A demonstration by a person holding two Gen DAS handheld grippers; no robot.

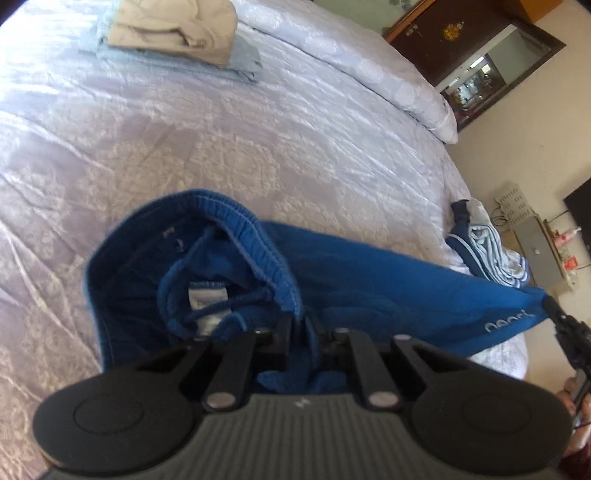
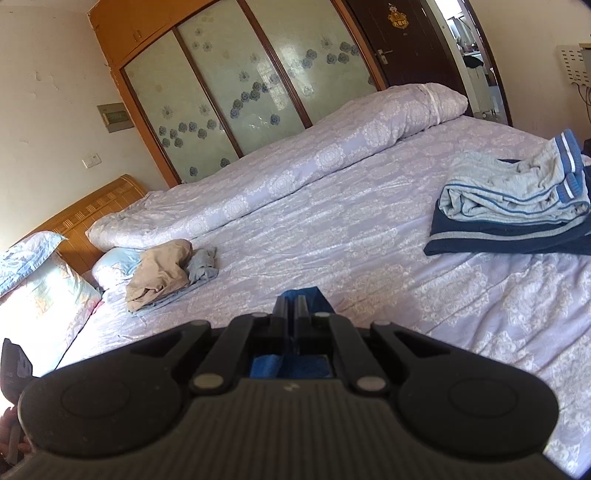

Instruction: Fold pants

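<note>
Two grippers share one garment, and the coming move turns on the line stretched between them. The blue pants (image 1: pixel 332 273) lie along the near edge of the bed (image 1: pixel 221 147), their long axis running from the open elastic waistband, just ahead of the left gripper (image 1: pixel 301 328), out toward the printed leg end that the right gripper (image 1: pixel 554 314) appears to hold at the far right of the left wrist view. The left gripper's jaws are closed on a bunched fold of blue cloth right beside the waistband, so that hand has the waist end.

In the right wrist view, the right gripper (image 2: pixel 291 306) is clamped on a small peak of the blue pants (image 2: pixel 314 295), with more blue showing under its linkage; how much of the leg hangs below it is hidden by the gripper body, so I judge rather than see that it carries the hem end.

From the pants, the tan and grey folded pile (image 1: pixel 177 33) sits well away up the bed, and the striped grey and navy pile (image 2: pixel 517 199) lies beyond the leg end. Folding probably means bringing the hem end over toward the waistband along that axis.
</note>
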